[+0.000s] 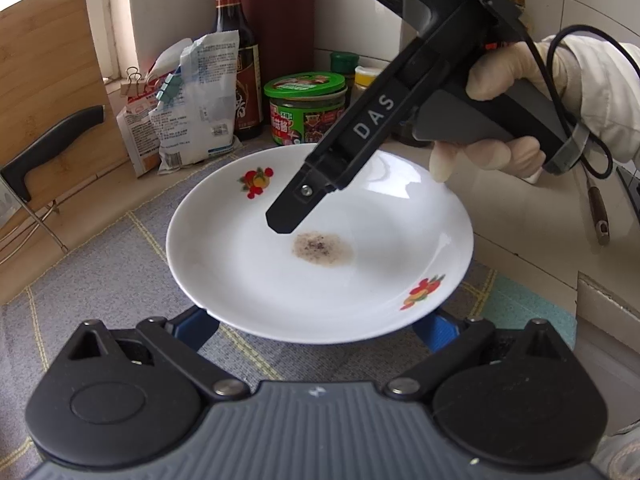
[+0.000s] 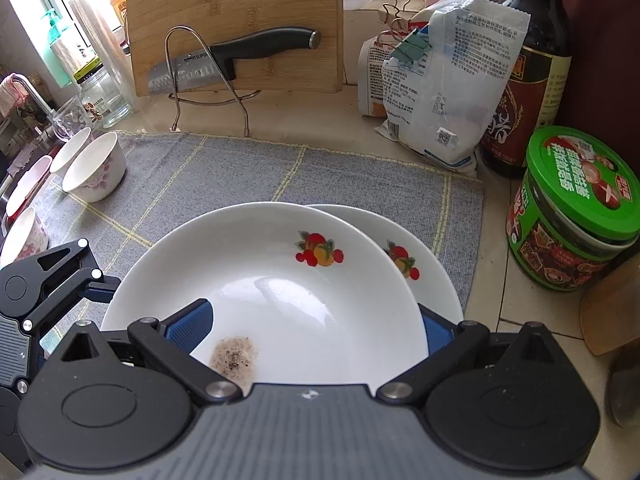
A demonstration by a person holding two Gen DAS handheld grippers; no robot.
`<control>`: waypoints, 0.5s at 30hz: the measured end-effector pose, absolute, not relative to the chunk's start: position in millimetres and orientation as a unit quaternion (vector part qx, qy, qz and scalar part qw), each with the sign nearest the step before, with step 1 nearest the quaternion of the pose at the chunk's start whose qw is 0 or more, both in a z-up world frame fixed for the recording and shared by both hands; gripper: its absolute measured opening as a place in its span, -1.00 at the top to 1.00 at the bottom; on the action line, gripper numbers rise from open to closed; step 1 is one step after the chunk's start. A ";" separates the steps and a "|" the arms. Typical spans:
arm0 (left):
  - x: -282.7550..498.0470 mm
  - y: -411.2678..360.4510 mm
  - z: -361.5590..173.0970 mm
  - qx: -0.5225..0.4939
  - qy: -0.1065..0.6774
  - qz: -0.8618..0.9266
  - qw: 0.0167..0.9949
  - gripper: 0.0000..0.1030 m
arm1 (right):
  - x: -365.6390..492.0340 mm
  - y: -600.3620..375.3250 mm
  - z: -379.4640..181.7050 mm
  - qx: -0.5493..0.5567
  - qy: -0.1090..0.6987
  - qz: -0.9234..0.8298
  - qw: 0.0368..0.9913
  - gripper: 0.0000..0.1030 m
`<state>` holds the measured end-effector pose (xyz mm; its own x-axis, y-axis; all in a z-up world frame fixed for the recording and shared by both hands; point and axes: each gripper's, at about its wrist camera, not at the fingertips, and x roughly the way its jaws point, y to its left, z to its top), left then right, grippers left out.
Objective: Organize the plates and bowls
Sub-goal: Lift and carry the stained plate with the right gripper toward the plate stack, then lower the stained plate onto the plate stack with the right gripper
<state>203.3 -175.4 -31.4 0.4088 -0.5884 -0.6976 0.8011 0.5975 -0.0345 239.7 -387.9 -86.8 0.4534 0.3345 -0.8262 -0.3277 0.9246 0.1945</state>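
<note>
Hovering over a grey mat (image 1: 100, 280), white plate (image 1: 320, 248) with a brown stain; left gripper (image 1: 320, 330) spread wide under its near rim. Right wrist view: right gripper (image 2: 316, 330) spread across the plate, second plate (image 2: 424, 276) beneath; bowls (image 2: 96, 168) far left.

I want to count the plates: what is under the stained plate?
A second white plate with the same fruit print lies under the stained plate, on the grey mat. Most of it is covered.
</note>
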 end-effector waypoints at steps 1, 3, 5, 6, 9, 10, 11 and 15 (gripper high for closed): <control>203.5 -175.7 -31.7 0.154 0.344 -0.421 0.825 -0.96 | 239.8 -388.0 -87.5 0.004 0.486 0.194 0.852 -1.00; 204.3 -176.2 -32.7 0.154 0.345 -0.420 0.825 -0.96 | 239.7 -388.9 -88.6 0.006 0.487 0.194 0.852 -1.00; 204.9 -176.8 -33.6 0.156 0.346 -0.417 0.826 -0.96 | 239.8 -390.0 -89.7 0.006 0.488 0.193 0.851 -1.00; 205.3 -177.0 -33.9 0.157 0.346 -0.417 0.826 -0.96 | 239.8 -390.6 -90.2 0.007 0.488 0.192 0.851 -1.00; 205.8 -178.5 -35.1 0.160 0.344 -0.417 0.826 -0.96 | 240.0 -393.2 -92.1 0.010 0.490 0.189 0.851 -1.00; 205.6 -179.0 -35.7 0.161 0.344 -0.417 0.826 -0.96 | 239.8 -394.2 -92.4 0.012 0.491 0.188 0.851 -1.00; 205.6 -179.7 -36.2 0.162 0.344 -0.417 0.826 -0.96 | 239.8 -395.0 -92.7 0.013 0.491 0.188 0.851 -1.00; 206.4 -181.7 -38.5 0.163 0.345 -0.417 0.825 -0.96 | 238.4 -397.0 -92.8 0.012 0.492 0.186 0.850 -1.00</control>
